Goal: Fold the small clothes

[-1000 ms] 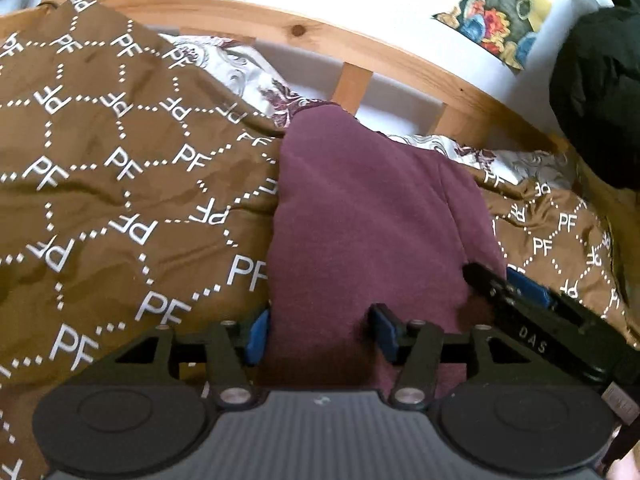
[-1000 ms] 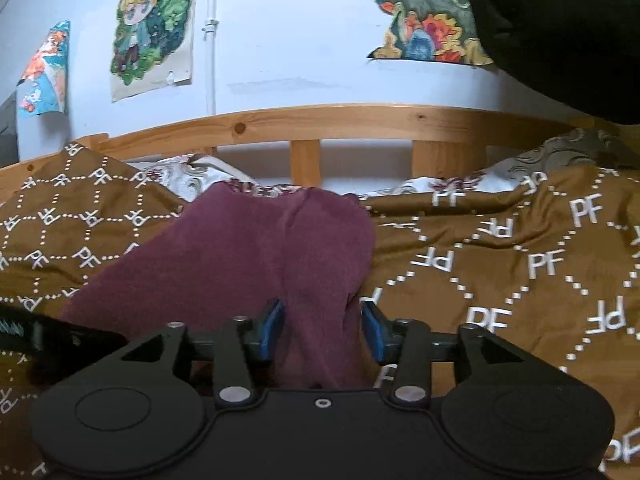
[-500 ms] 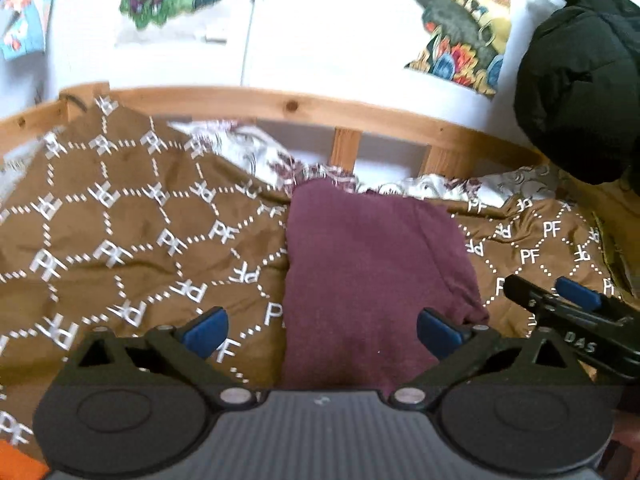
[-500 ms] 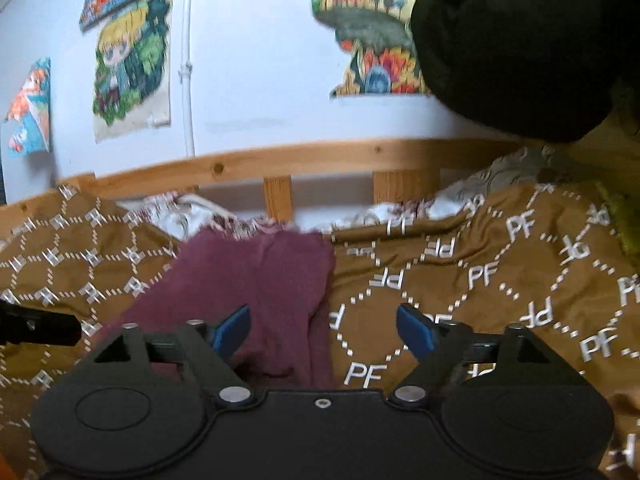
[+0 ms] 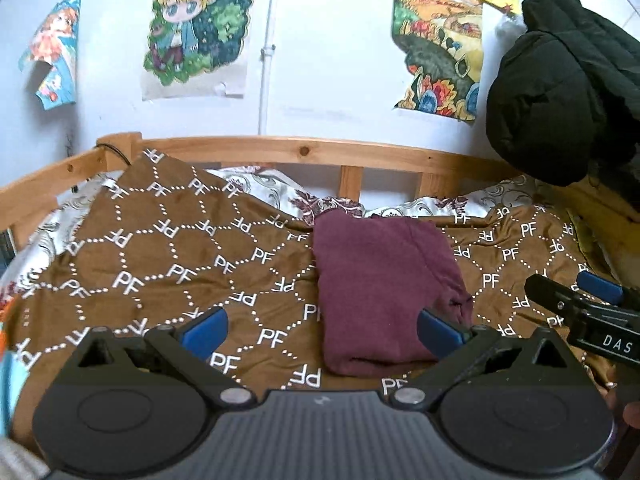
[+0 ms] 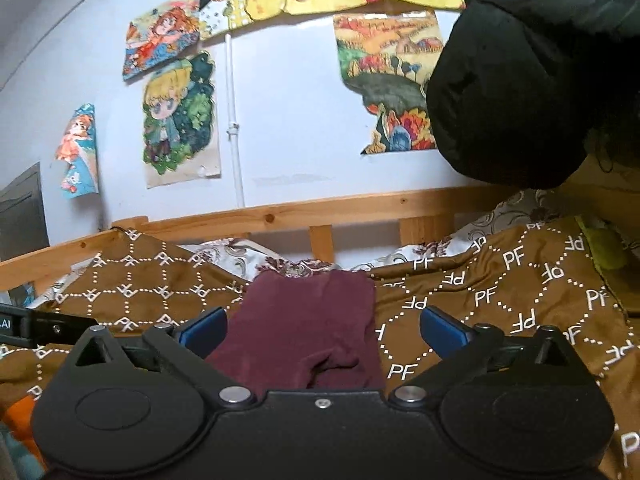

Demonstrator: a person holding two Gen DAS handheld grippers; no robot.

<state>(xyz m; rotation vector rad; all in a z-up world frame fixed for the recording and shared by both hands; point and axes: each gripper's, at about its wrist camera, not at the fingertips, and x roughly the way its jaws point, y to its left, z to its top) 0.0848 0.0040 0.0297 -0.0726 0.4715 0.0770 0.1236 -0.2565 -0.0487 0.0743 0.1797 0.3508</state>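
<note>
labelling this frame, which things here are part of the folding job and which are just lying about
Job: maroon garment, left gripper, right gripper.

Lying about: brown blanket, black jacket, posters, bed rail.

Plain maroon garment, one solid colour all over. Under it a brown blanket, white dotted hexagons, a white "PF" in each. Behind that, a white sheet with dark red floral scrolls. Rail in pale honey pine, knots showing. Black jacket, no pattern. Posters: a blond cartoon figure on green, a landscape in yellow, orange and blue. Pads bright blue on black frames.
</note>
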